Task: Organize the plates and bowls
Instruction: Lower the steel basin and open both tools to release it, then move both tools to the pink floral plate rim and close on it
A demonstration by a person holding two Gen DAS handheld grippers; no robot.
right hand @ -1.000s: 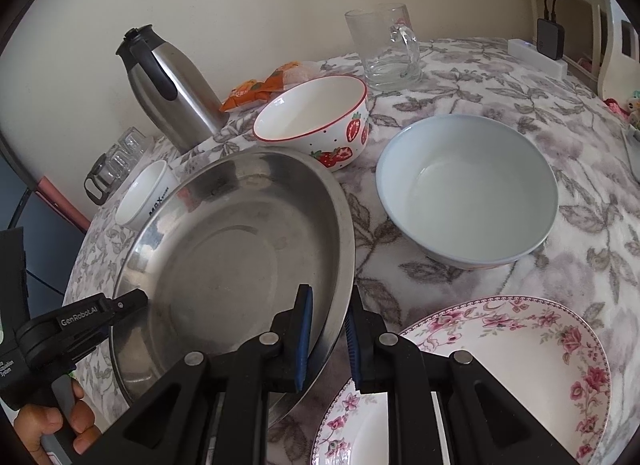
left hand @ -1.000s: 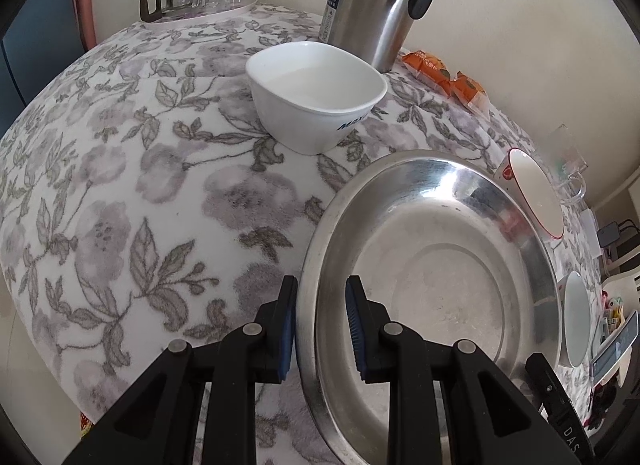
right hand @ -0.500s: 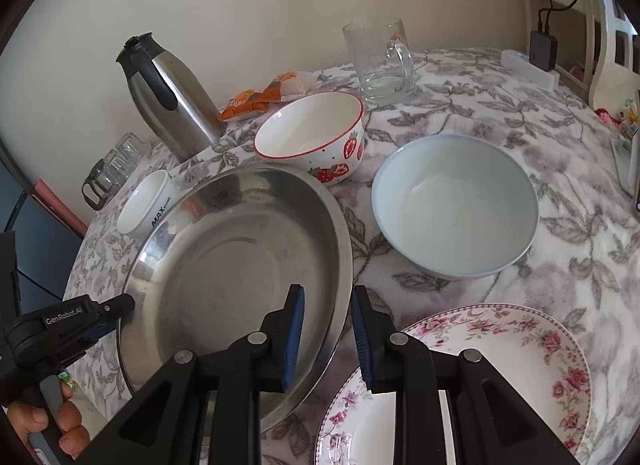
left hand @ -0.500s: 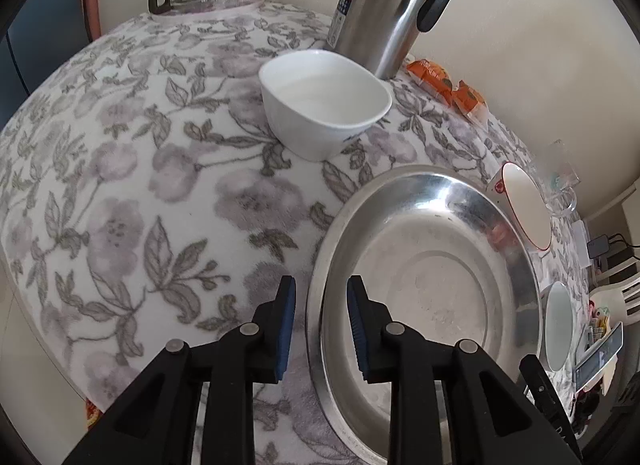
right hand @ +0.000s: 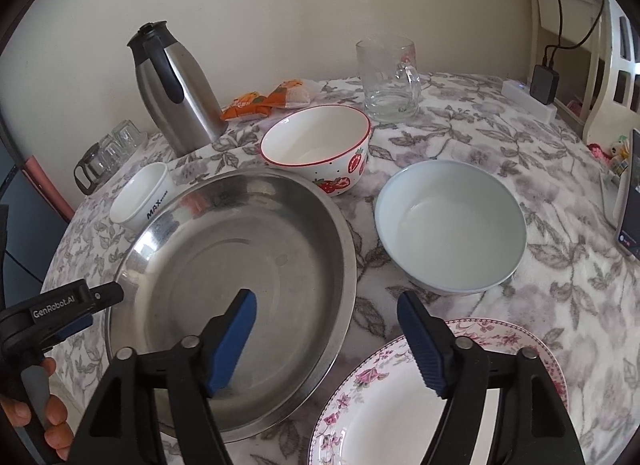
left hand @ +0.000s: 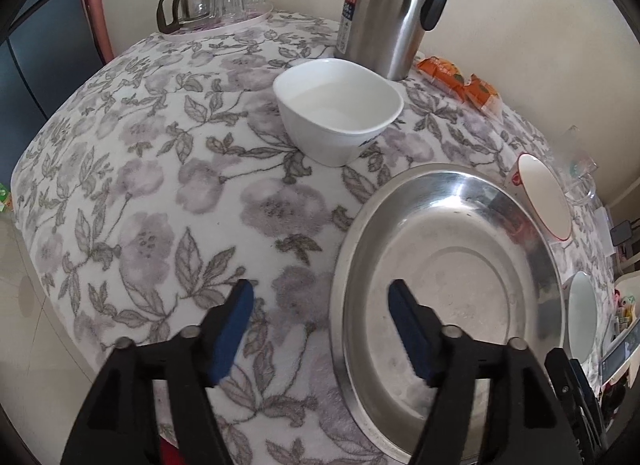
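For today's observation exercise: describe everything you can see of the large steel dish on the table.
The steel dish is round, wide and shallow, with shiny metal, a flat bottom, sloping sides and a rolled rim. It is empty and lies flat on the floral tablecloth. The left tongs and right tongs straddle opposite parts of its rim, both opening, pads off the metal. The strawberry bowl stands close behind it.

Both views are lit by soft, even daylight, and only faint shadows are cast. Dull glare is seen on the round stainless-steel plate (left hand: 448,265) and on the steel thermos jug (left hand: 384,9). Strong fisheye bending is seen at the edges, and the corners are blacked out. Everything is rendered fairly sharp, with slight softness toward the rim.
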